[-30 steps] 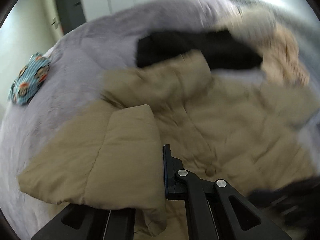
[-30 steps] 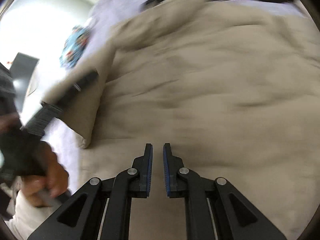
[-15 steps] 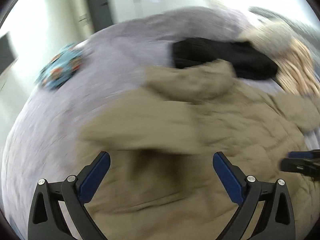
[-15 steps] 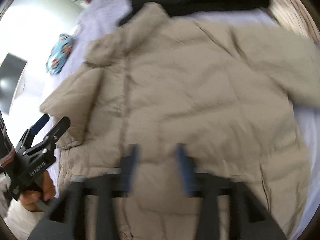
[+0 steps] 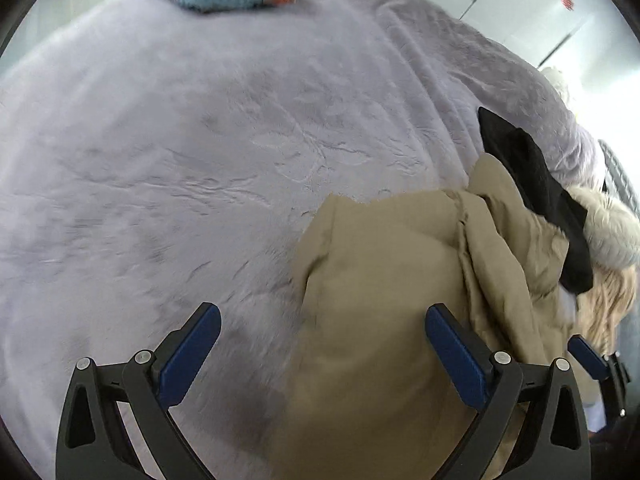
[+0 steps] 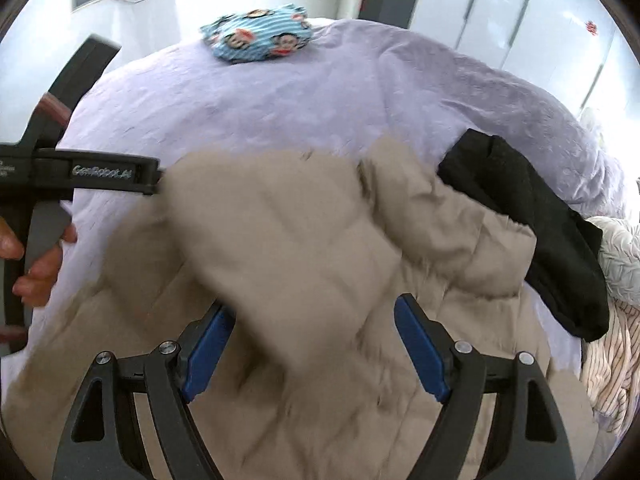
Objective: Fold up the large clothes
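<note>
A tan padded jacket [image 6: 312, 264] lies on a lilac blanket-covered bed [image 6: 320, 92]. One sleeve is folded across its body, blurred in the right wrist view. My right gripper [image 6: 312, 348] is open, its jaws wide on either side of the folded sleeve, just above the jacket. My left gripper [image 5: 320, 348] is open and empty at the jacket's left edge [image 5: 360, 280], over the blanket [image 5: 200, 152]. The left gripper's body also shows in the right wrist view [image 6: 100, 172], held by a hand at the left.
A black garment [image 6: 532, 220] lies by the jacket's collar, with a cream striped one [image 6: 608, 344] and a white fluffy one [image 5: 612, 232] further right. A blue monkey-print cushion [image 6: 260, 38] sits at the bed's far edge. White wardrobe doors [image 6: 500, 8] stand behind.
The left gripper let go of the sleeve, opened and swung left to the jacket's edge. The right gripper went from shut to wide open. The sleeve now lies across the jacket.
</note>
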`<state>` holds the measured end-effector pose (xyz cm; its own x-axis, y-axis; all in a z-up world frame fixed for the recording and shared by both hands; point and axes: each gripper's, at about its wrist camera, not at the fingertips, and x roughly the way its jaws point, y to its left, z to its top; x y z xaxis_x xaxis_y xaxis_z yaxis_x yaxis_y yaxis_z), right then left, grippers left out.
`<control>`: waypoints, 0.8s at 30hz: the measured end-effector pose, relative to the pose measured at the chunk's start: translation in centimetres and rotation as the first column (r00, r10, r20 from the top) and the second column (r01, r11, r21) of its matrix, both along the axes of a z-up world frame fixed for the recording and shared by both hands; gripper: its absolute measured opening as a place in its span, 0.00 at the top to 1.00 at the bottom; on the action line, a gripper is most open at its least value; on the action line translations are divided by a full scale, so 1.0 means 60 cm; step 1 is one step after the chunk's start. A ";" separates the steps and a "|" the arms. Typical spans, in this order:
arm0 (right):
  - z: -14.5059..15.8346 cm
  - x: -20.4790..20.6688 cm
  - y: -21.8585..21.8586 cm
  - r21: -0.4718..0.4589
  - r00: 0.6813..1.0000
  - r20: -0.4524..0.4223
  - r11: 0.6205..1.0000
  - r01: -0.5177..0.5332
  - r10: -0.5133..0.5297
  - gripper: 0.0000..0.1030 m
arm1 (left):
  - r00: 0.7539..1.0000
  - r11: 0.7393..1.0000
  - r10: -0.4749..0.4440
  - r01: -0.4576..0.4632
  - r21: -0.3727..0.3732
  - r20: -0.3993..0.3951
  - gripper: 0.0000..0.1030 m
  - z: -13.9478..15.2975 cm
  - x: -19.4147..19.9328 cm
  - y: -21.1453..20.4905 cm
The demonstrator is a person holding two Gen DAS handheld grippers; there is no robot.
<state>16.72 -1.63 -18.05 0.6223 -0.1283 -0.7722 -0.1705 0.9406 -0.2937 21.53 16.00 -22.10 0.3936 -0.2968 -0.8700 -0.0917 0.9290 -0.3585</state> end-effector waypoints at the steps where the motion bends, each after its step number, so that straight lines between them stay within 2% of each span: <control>1: 0.006 0.002 -0.012 0.032 1.000 0.004 0.999 0.027 -0.027 0.23 | 1.000 1.000 -0.004 0.003 -0.010 -0.008 0.16 -0.007 0.010 -0.003; 2: 0.015 0.008 -0.040 0.104 0.997 0.010 0.992 0.078 -0.079 0.31 | 1.000 1.000 -0.015 0.015 -0.014 -0.011 0.51 -0.010 0.013 -0.007; 3: 0.023 0.010 -0.071 0.184 0.991 0.008 0.974 0.132 -0.135 0.66 | 0.999 0.999 -0.029 0.029 -0.016 -0.017 0.71 -0.011 0.019 -0.017; 4: 0.029 0.007 -0.099 0.258 0.983 -0.004 0.949 0.180 -0.185 0.96 | 1.000 1.000 -0.031 0.031 0.002 -0.005 0.72 -0.008 0.020 -0.024; 5: 0.030 0.002 -0.137 0.342 0.968 -0.019 0.909 0.240 -0.249 0.95 | 0.999 0.999 -0.034 0.034 0.031 0.015 0.73 -0.004 0.019 -0.030; 7: 0.017 -0.021 -0.212 0.496 0.935 -0.072 0.800 0.336 -0.348 0.95 | 0.997 0.994 -0.064 0.060 0.094 0.047 0.76 0.000 0.018 -0.042; 8: -0.003 -0.033 -0.250 0.556 0.908 -0.132 0.729 0.399 -0.397 0.95 | 0.996 0.991 -0.075 0.069 0.114 0.055 0.76 -0.002 0.017 -0.047; 9: -0.025 -0.042 -0.274 0.591 0.889 -0.188 0.675 0.442 -0.417 0.95 | 0.995 0.989 -0.083 0.075 0.126 0.058 0.76 -0.004 0.019 -0.051; 10: -0.056 -0.052 -0.303 0.631 0.863 -0.263 0.600 0.492 -0.431 0.95 | 0.994 0.985 -0.091 0.081 0.152 0.057 0.76 -0.007 0.021 -0.056; 11: -0.074 -0.059 -0.319 0.631 0.836 -0.311 0.560 0.537 -0.451 0.94 | 0.994 0.982 -0.093 0.082 0.172 0.057 0.75 -0.008 0.024 -0.059; 12: -0.088 -0.069 -0.333 0.627 0.812 -0.348 0.527 0.574 -0.469 0.86 | 0.994 0.974 -0.090 0.075 0.212 0.062 0.72 -0.006 0.025 -0.064; 13: -0.094 -0.080 -0.345 0.646 0.802 -0.360 0.493 0.583 -0.476 0.82 | 0.995 0.966 -0.081 0.063 0.251 0.063 0.67 -0.002 0.025 -0.063; 14: -0.088 -0.095 -0.354 0.662 0.799 -0.354 0.474 0.581 -0.486 0.81 | 0.996 0.958 -0.071 0.051 0.282 0.062 0.51 0.003 0.024 -0.061; 15: -0.078 -0.105 -0.358 0.649 0.794 -0.339 0.486 0.586 -0.504 0.74 | 0.995 0.939 -0.053 0.023 0.344 0.078 0.46 0.019 0.020 -0.061; 16: -0.060 -0.119 -0.362 0.614 0.782 -0.309 0.515 0.599 -0.541 0.68 | 0.993 0.932 -0.056 0.015 0.362 0.105 0.46 0.034 0.014 -0.056; 18: -0.035 -0.141 -0.367 0.582 0.772 -0.254 0.545 0.603 -0.583 0.67 | 0.986 0.936 -0.077 0.020 0.353 0.149 0.46 0.067 0.000 -0.046; 19: -0.019 -0.147 -0.368 0.581 0.779 -0.223 0.561 0.589 -0.586 0.67 | 0.983 0.938 -0.083 0.022 0.346 0.163 0.46 0.077 -0.005 -0.042; 21: 0.006 -0.143 -0.367 0.574 0.811 -0.153 0.617 0.538 -0.565 0.67 | 0.978 0.942 -0.106 0.040 0.335 0.181 0.46 0.098 -0.024 -0.037; 23: 0.019 -0.115 -0.354 0.550 0.854 -0.113 0.684 0.479 -0.507 0.67 | 0.976 0.942 -0.152 0.096 0.322 0.154 0.46 0.097 -0.042 -0.045; 24: 0.017 -0.097 -0.349 0.541 0.866 -0.114 0.701 0.465 -0.487 0.67 | 0.977 0.939 -0.168 0.117 0.322 0.134 0.46 0.087 -0.048 -0.053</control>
